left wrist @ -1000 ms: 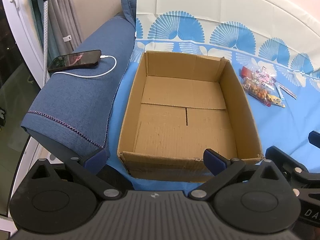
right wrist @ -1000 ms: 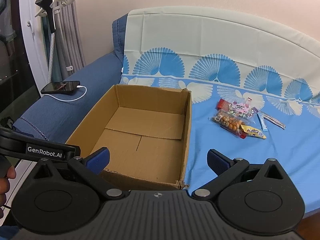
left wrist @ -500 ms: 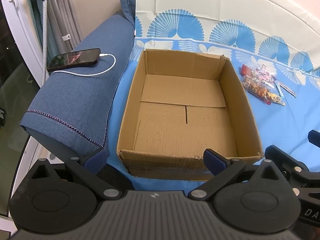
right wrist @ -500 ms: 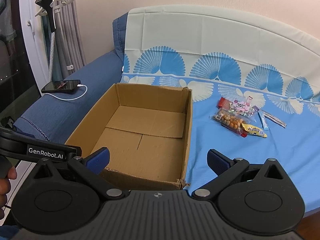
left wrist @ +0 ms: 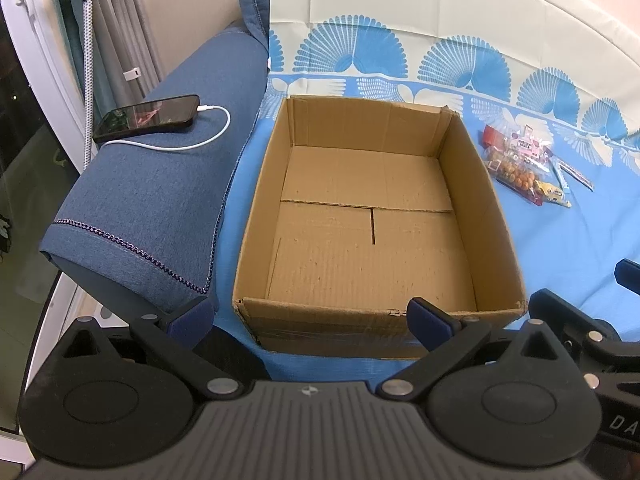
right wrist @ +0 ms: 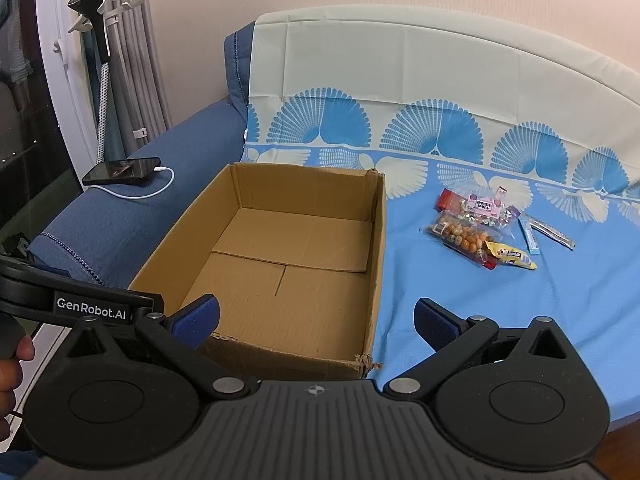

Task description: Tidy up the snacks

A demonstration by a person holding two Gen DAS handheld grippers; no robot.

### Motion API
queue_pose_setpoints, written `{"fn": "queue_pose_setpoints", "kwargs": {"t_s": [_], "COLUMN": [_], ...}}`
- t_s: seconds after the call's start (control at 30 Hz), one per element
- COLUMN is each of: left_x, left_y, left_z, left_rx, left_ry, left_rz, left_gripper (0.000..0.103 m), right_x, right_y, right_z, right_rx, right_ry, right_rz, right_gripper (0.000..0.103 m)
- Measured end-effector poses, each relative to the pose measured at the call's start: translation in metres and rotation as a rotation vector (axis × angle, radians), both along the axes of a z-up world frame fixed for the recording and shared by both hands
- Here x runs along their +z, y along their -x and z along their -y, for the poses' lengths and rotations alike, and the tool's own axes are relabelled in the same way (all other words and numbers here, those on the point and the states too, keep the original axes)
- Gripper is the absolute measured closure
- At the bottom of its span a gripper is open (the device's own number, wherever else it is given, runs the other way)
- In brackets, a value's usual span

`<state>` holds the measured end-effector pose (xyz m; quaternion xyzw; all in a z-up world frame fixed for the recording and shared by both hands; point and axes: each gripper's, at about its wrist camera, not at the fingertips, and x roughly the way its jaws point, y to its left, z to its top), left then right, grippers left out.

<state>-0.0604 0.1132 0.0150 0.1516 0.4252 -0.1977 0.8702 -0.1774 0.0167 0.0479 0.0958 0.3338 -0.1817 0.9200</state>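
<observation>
An open, empty cardboard box (left wrist: 372, 232) (right wrist: 280, 264) sits on a blue sheet. A small heap of snack packets (left wrist: 520, 164) (right wrist: 476, 228) lies on the sheet to the right of the box, with a clear bag of orange balls (right wrist: 460, 238), a yellow packet (right wrist: 510, 256) and thin stick packets (right wrist: 548, 232). My left gripper (left wrist: 308, 318) is open and empty in front of the box's near wall. My right gripper (right wrist: 316, 320) is open and empty near the box's front right corner.
A blue sofa arm (left wrist: 160, 184) lies left of the box, with a phone (left wrist: 148, 118) on a white charging cable on it. The sofa back carries a white and blue fan-pattern cover (right wrist: 400, 92). A garment steamer stand (right wrist: 100, 40) is at the far left.
Both grippers have drifted slightly; the box and snacks sit a little lower in the views. Nothing was taken hold of or moved.
</observation>
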Motion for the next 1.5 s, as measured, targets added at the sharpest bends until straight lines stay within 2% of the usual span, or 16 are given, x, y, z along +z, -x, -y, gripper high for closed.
{"fn": "queue_pose_setpoints", "kwargs": {"t_s": [0.9, 1.13, 1.5], "left_x": [0.003, 0.010, 0.021], "left_y": [0.000, -0.005, -0.019], "left_z": [0.006, 0.026, 0.085], "left_rx": [-0.003, -0.015, -0.056], "left_ry": [-0.025, -0.047, -0.060], "left_rz": [0.011, 0.024, 0.023], "left_gripper": [0.000, 0.000, 0.000], "right_x": [-0.001, -0.005, -0.021], "right_y": [0.001, 0.007, 0.033], "right_z": [0.009, 0.043, 0.128], "right_rx": [-0.012, -0.117, -0.325], "right_ry": [-0.029, -0.086, -0.146], "right_rz": [0.015, 0.045, 0.088], "right_gripper": [0.000, 0.000, 0.000]}}
